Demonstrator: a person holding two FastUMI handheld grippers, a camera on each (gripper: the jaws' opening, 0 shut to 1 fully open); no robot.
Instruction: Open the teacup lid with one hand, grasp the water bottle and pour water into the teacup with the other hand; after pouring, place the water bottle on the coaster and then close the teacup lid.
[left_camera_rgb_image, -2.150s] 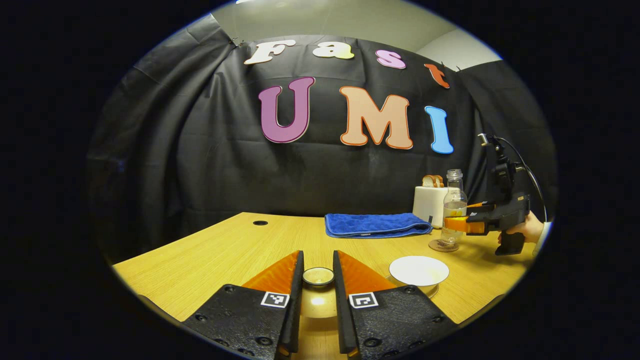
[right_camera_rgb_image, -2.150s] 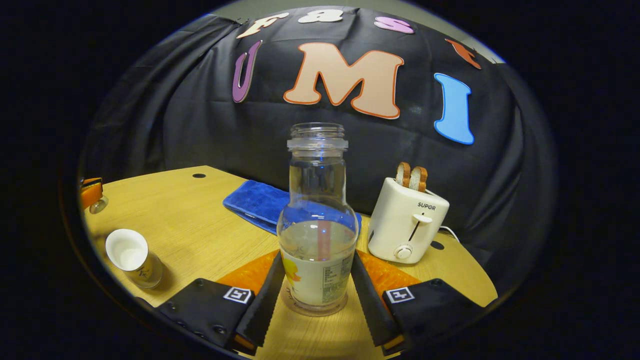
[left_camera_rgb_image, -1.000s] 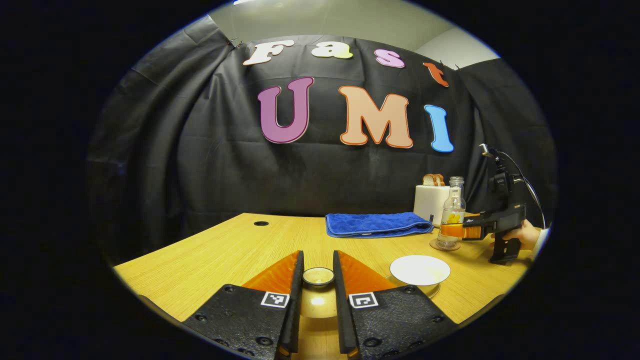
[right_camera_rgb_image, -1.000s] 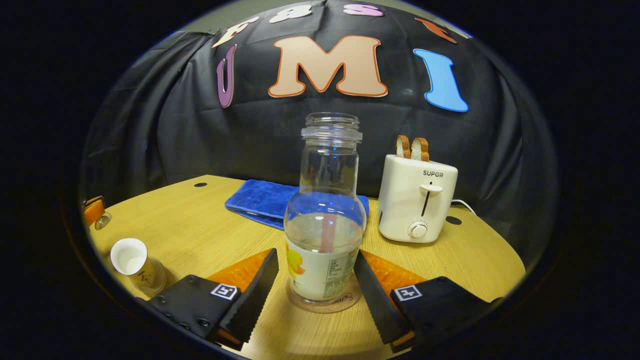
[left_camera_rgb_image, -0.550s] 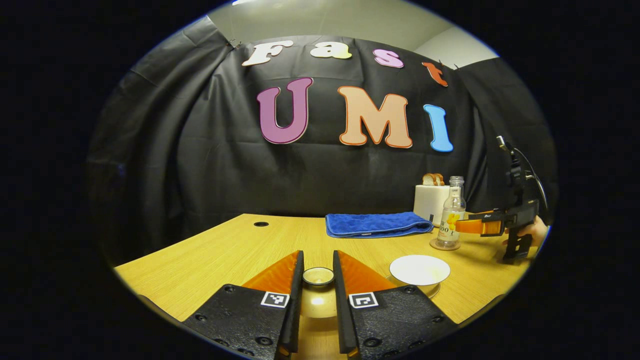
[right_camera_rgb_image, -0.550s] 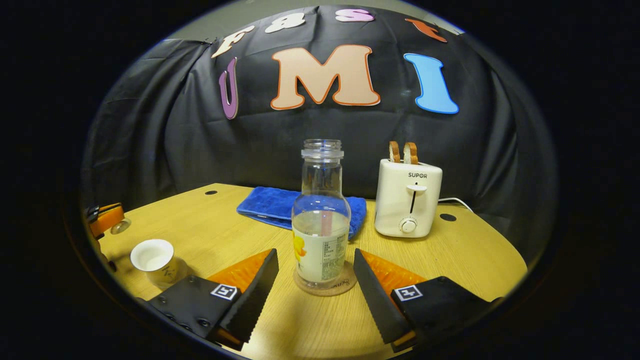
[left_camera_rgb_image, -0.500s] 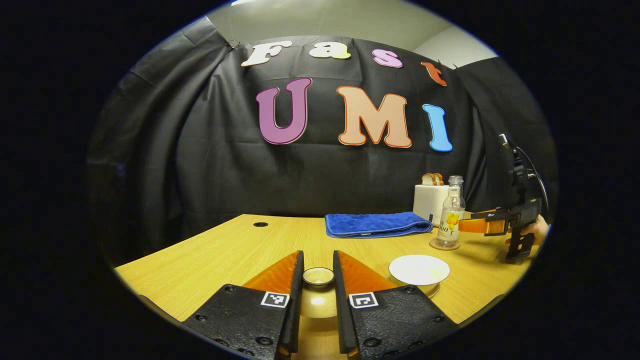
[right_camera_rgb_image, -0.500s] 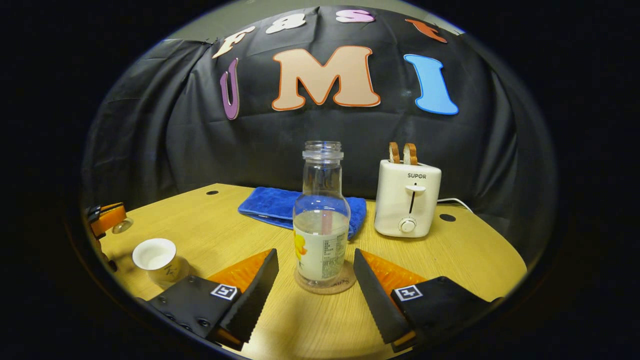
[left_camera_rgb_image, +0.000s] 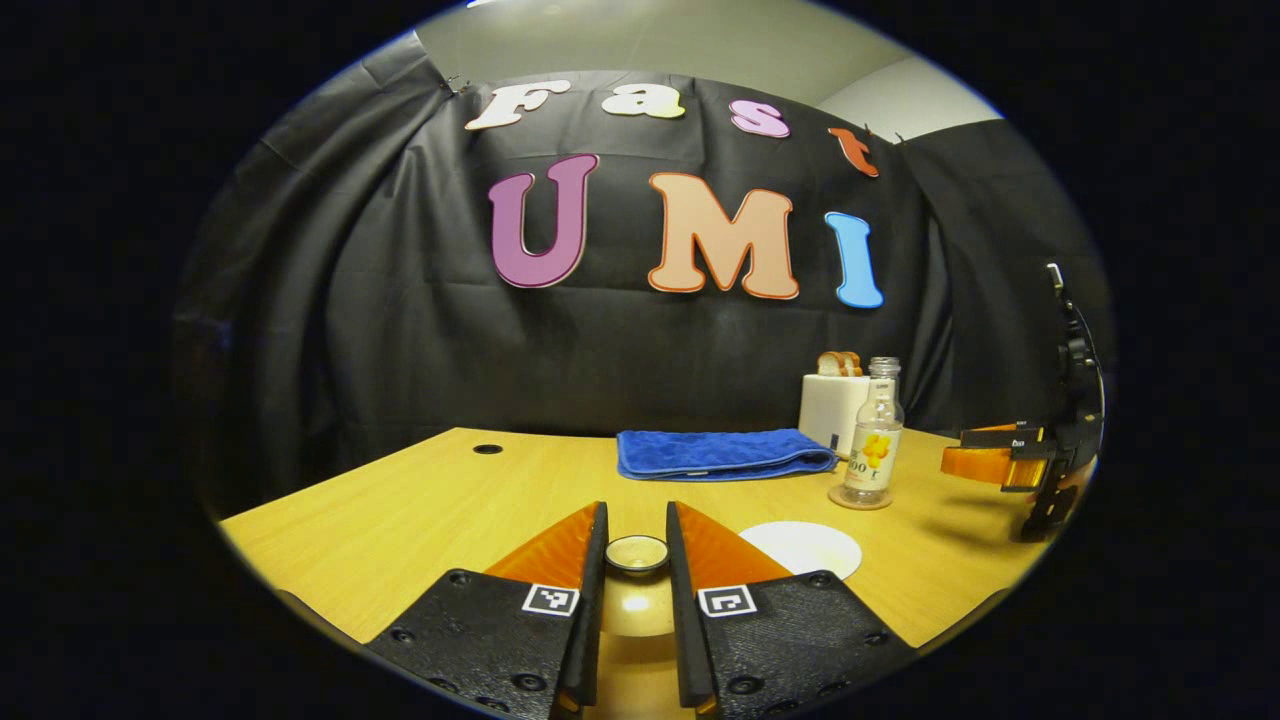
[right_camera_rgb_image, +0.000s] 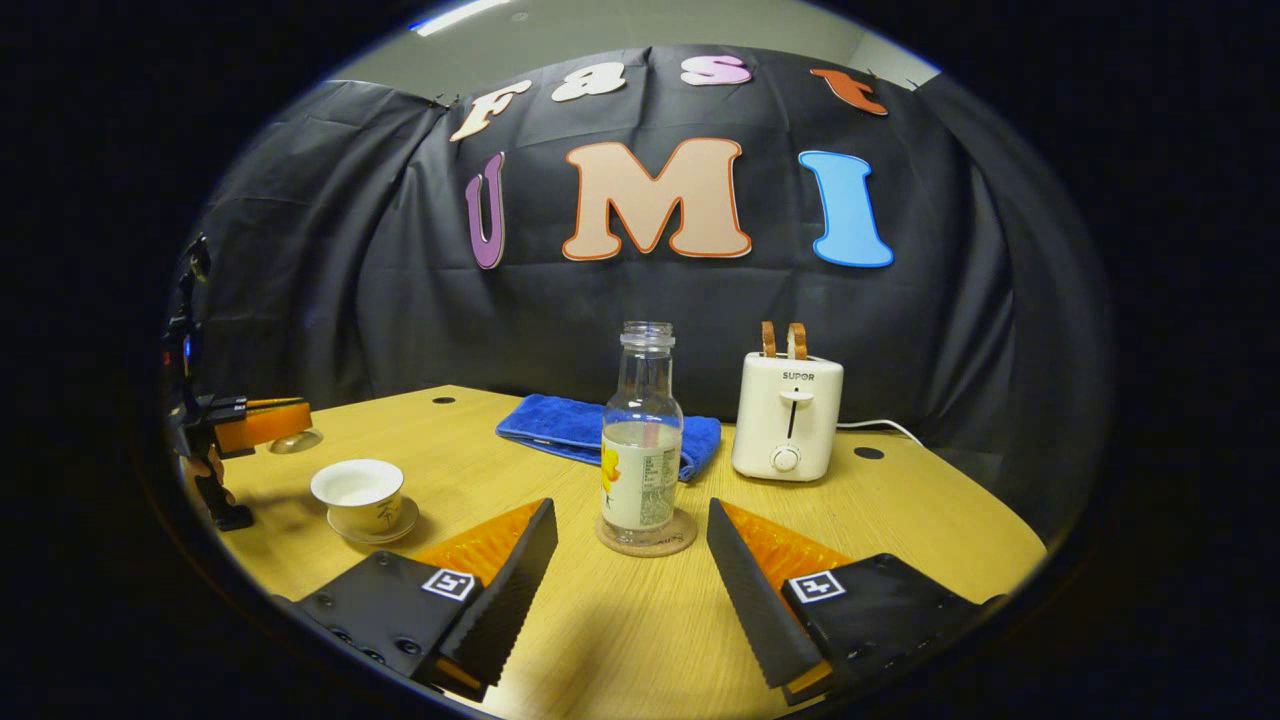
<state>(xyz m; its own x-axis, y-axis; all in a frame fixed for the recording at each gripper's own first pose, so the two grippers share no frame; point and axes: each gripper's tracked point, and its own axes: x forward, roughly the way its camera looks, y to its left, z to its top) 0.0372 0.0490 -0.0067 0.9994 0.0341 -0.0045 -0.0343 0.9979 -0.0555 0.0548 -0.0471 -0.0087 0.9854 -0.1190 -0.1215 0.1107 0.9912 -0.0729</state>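
Fingers of the left gripper (left_camera_rgb_image: 636, 580) stand narrow, pressed on the knob of the teacup lid (left_camera_rgb_image: 637, 552) from both sides, so this claw holds the lid; the lid's dome glows between the black pads below the knob. In the right gripper view the same claw shows at the far left, its orange fingers carrying the lid in the air above the table (right_camera_rgb_image: 640, 640), beside and higher than the teacup (right_camera_rgb_image: 357, 488). The teacup sits uncovered on its saucer (right_camera_rgb_image: 378, 522), its white inside showing; in the left gripper view its pale rim sits just right of the claw's right finger.

The right gripper (right_camera_rgb_image: 630, 570) is spread wide and holds nothing: its 2 toothed fingers stand apart with bare table between them. The water bottle (right_camera_rgb_image: 642, 435) stands upright past the fingertips, clear of both, on the round coaster (right_camera_rgb_image: 646, 537). It has no cap and is partly full. In the left gripper view the right gripper hangs at the far right edge, well apart from the bottle.

Behind the bottle lies a folded blue towel (right_camera_rgb_image: 570, 422), and to its right stands a white toaster (right_camera_rgb_image: 787, 414) with 2 slices of bread (right_camera_rgb_image: 783, 339) sticking up from it.
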